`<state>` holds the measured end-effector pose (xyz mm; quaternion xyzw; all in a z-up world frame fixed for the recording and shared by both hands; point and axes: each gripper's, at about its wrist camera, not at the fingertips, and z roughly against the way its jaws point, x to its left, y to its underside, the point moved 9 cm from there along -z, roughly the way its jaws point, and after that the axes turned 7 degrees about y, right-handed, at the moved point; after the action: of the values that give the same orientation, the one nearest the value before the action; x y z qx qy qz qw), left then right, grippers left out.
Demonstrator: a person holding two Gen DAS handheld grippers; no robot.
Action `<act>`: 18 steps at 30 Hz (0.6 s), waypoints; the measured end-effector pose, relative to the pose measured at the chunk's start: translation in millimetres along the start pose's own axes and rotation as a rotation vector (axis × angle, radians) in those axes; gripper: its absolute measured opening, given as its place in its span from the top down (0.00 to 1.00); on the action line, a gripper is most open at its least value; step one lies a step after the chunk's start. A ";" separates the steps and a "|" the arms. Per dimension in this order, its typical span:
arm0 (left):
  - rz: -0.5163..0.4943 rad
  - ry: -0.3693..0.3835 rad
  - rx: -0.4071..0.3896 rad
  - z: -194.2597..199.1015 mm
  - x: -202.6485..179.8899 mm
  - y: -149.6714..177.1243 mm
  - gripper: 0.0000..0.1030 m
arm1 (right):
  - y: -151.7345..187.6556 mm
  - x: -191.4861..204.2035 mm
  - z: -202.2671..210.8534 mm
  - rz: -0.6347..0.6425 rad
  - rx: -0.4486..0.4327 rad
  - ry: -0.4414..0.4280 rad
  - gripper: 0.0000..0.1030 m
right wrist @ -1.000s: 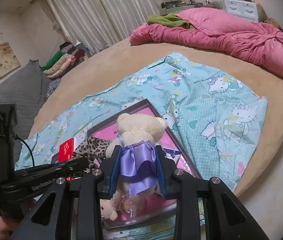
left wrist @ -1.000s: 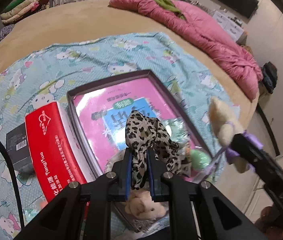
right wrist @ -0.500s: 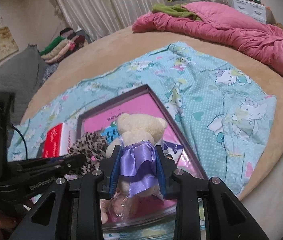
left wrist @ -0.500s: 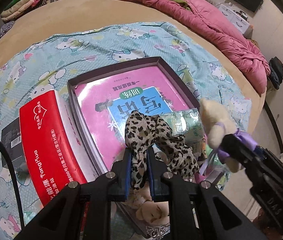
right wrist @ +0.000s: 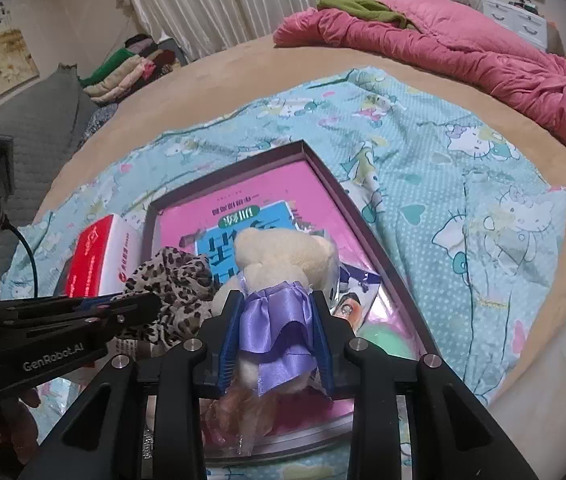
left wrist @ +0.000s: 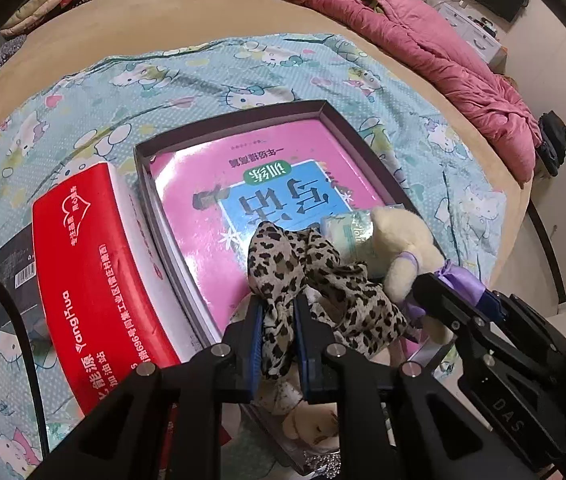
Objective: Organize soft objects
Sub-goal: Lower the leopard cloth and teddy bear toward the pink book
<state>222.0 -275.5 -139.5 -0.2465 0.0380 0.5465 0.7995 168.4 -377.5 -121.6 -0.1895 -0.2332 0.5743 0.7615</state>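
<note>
Over the last second I have brought both tools lower and forward over the shallow box (left wrist: 325,110), so the pink book (left wrist: 219,184) inside fills more of each view; I judge both soft things are now about ready to be set down in it. Starting at the left, the red tissue pack (left wrist: 91,256) lies just beside the box's left wall on the cartoon-print blanket (left wrist: 187,76). My left gripper (left wrist: 279,334) has its fingers closed on the leopard-print scarf (left wrist: 295,264), which stands bunched above them over the near end of the book. Just to its right, my right gripper (right wrist: 277,338) has its fingers clamped on the purple-skirted waist of the cream teddy bear (right wrist: 283,258), head pointing away from me. Both tools sit side by side, close together, angled down toward the box.
</note>
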 end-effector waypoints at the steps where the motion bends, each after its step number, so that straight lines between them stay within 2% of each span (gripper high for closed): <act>1: 0.001 0.001 0.000 0.1 0.3 0.5 0.86 | 1.4 0.5 -1.8 0.002 0.005 0.001 0.67; 8: 0.006 0.002 0.007 -0.6 1.6 1.6 0.85 | 4.3 2.4 -4.4 0.001 0.007 -0.003 0.63; 10: 0.010 0.005 0.008 -0.5 1.8 1.8 0.84 | 4.6 2.2 -4.2 -0.008 0.009 -0.009 0.58; 14: 0.014 0.007 0.008 0.8 2.3 1.9 0.81 | 3.3 1.4 -1.7 -0.013 0.005 -0.011 0.58; 18: 0.018 0.008 0.009 1.8 2.6 2.2 0.74 | -0.4 -1.7 5.1 -0.038 -0.005 -0.027 0.48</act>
<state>220.7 -271.8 -139.6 -0.2445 0.0458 0.5524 0.7956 165.4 -379.1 -117.3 -0.1791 -0.2484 0.5615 0.7687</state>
